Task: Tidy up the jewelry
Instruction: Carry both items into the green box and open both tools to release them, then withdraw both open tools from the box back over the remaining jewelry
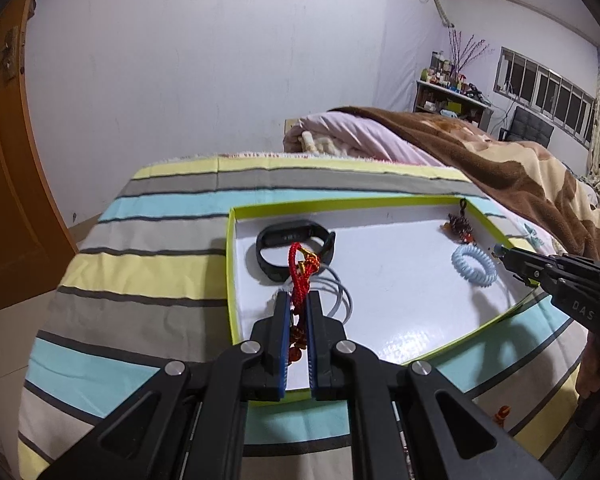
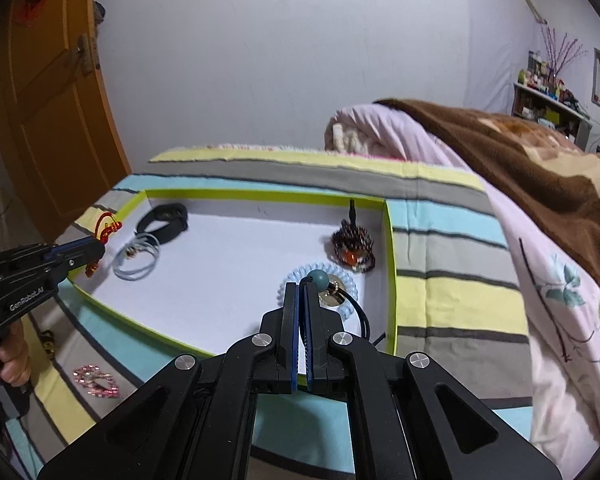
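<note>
A shallow white tray with a lime-green rim lies on a striped cloth. My left gripper is shut on a red knotted cord charm, held over the tray's left part, above a black wristband and a grey cord loop. My right gripper is shut on a black cord with a teal bead and a gold disc, over a pale blue spiral hair tie at the tray's right. A beaded dark bracelet lies in the far right corner.
A pink sequined ring lies on the striped cloth outside the tray, front left in the right wrist view. A small orange bead piece lies on the cloth near the front. A bed with brown and pink blankets borders the right side.
</note>
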Demonstrator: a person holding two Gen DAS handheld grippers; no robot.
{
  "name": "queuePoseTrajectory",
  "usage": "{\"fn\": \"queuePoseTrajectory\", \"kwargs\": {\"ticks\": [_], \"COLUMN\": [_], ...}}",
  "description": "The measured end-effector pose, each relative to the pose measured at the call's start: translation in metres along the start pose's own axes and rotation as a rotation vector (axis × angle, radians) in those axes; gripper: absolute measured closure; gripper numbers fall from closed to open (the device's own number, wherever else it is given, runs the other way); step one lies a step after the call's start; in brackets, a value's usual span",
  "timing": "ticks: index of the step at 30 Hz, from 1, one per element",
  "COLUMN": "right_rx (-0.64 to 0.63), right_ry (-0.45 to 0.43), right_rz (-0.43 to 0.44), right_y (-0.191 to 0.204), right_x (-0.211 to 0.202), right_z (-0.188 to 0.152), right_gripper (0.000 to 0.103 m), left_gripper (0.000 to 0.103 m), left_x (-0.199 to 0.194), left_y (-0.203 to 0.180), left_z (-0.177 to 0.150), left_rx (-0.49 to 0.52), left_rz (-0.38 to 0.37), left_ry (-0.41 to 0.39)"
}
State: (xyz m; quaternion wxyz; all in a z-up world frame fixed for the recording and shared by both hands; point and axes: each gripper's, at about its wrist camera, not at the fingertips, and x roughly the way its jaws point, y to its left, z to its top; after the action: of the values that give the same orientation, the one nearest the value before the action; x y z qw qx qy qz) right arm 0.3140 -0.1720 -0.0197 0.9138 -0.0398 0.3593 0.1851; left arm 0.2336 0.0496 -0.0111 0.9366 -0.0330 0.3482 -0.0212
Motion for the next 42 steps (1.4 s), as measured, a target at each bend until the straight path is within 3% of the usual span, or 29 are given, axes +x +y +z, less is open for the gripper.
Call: {"fn": "queuePoseTrajectory", "kwargs": {"ticks": [10,12,13,14,17,20,30,42], "right_rx": [0.008,0.004,0.004,0.002,-0.002,0.002,0.022,0.008], "right_ry": [0.053,0.049,0.046,0.041,0.027,0.014,-0.043,-0.072], "right_rz": [0.007,0.001,0.003,0.005,0.003,0.005,0.022,0.036], "right_y": [0.0,0.001,0.002,0.002,0.003,0.004,0.012,0.034], "right_x": [0.011,0.009,0.008,0.006,0.0,-0.007,-0.053,-0.11], "right_z": [-0.004,-0.005,-0.005,-0.005,-0.005,-0.005,-0.019,-0.061], "right_gripper": [0.101,0.098,0.091,0.085,0.084,0.084,0.084,0.084], "left_gripper": [0.095,0.095,0.094,0.091,0.079,0.078,0.078,0.078], "left_x": [0.009,0.009,0.009,0.009,0.006,0.0,-0.039,-0.097], "left_y": [-0.005,-0.006,-0.007,-0.007,-0.008,-0.008,-0.009,-0.024], "left_z": [-0.003,-0.003,-0.004,-0.004,-0.005,-0.005,-0.014,-0.051], "left_rx": [0.017,0.021,0.024,0.027,0.032,0.029,0.0,0.004], "left_rz": [-0.052,-0.055,-0.056,-0.058,-0.057,-0.064,-0.044,-0.025], "left_ry": [0.049,0.053,0.056,0.058,0.054,0.045,-0.013,-0.061]}}
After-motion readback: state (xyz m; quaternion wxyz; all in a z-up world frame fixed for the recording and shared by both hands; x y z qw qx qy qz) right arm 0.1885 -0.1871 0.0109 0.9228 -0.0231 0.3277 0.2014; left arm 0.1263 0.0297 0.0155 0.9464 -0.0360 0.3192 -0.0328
